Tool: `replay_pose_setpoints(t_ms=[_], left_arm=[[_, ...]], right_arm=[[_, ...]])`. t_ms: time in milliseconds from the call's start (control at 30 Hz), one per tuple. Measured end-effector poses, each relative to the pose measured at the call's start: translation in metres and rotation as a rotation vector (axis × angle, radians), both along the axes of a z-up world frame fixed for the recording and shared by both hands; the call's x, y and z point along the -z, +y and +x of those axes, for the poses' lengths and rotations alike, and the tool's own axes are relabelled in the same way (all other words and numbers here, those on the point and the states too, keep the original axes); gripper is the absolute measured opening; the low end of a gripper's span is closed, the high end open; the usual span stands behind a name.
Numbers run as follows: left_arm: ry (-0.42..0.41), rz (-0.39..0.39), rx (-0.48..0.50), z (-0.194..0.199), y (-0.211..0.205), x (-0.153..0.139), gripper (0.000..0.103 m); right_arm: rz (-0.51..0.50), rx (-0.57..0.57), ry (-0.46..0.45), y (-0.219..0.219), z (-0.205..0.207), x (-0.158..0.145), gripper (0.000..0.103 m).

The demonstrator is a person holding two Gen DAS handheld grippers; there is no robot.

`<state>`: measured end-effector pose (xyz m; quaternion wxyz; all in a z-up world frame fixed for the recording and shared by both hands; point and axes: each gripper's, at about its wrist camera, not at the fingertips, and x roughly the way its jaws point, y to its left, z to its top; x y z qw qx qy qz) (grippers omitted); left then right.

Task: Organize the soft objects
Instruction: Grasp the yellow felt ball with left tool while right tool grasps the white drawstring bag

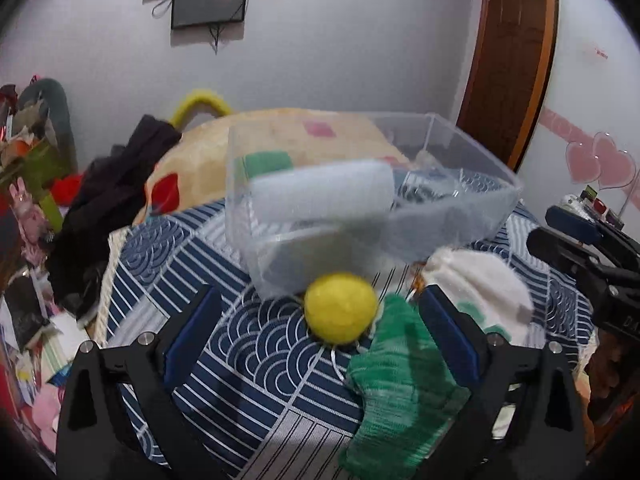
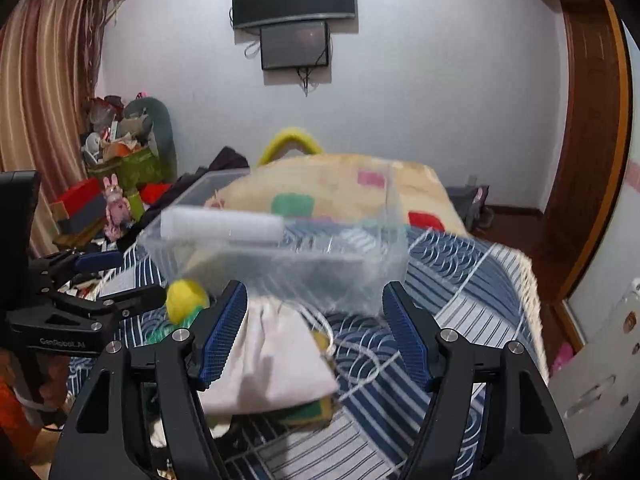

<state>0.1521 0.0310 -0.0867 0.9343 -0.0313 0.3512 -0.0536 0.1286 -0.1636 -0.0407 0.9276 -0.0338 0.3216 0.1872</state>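
A clear plastic box (image 1: 440,220) stands on the blue patterned bedcover (image 1: 248,344), with a white roll (image 1: 320,196) inside it. In front of the box lies a yellow ball (image 1: 340,308), just ahead of my left gripper (image 1: 320,324), whose jaws stand wide open. A green knitted cloth (image 1: 400,380) rests against its right finger. A white fluffy piece (image 1: 480,280) lies to the right. My right gripper (image 2: 316,332) is open over a white cloth (image 2: 272,360), which touches only its left finger. The yellow ball (image 2: 184,300) and box (image 2: 320,272) also show in the right wrist view.
A beige quilt with coloured patches (image 1: 200,148) and dark clothing (image 1: 112,200) lie behind the box. Cluttered toys and boxes (image 2: 120,168) fill the far left. The bed's fringed edge (image 2: 528,292) drops off at the right. A wooden door (image 1: 512,60) stands beyond.
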Motion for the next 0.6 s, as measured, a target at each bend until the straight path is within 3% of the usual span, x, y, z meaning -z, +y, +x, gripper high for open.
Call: replay_pose_setpoints(t_ms=[100,367,467,600], left_arm=[[0.023,-0.002,-0.005,0.006,-0.003,0.010,0.091],[0.047,-0.026,-0.019,0.023,-0.008,0.022,0.087],[0.062,-0.038,-0.010,0.029,-0.011,0.026,0.076],[0.089,-0.054,0.027,0.032,-0.015,0.034,0.052]], right_arm=[[-0.001,-0.010,0.043,0.004,0.000,0.012,0.067],[-0.012,-0.061,0.103,0.025,0.007,0.029,0.067],[-0.016,-0.069,0.131,0.028,0.008,0.035,0.067],[-0.012,-0.070,0.162,0.026,0.010,0.042,0.058]])
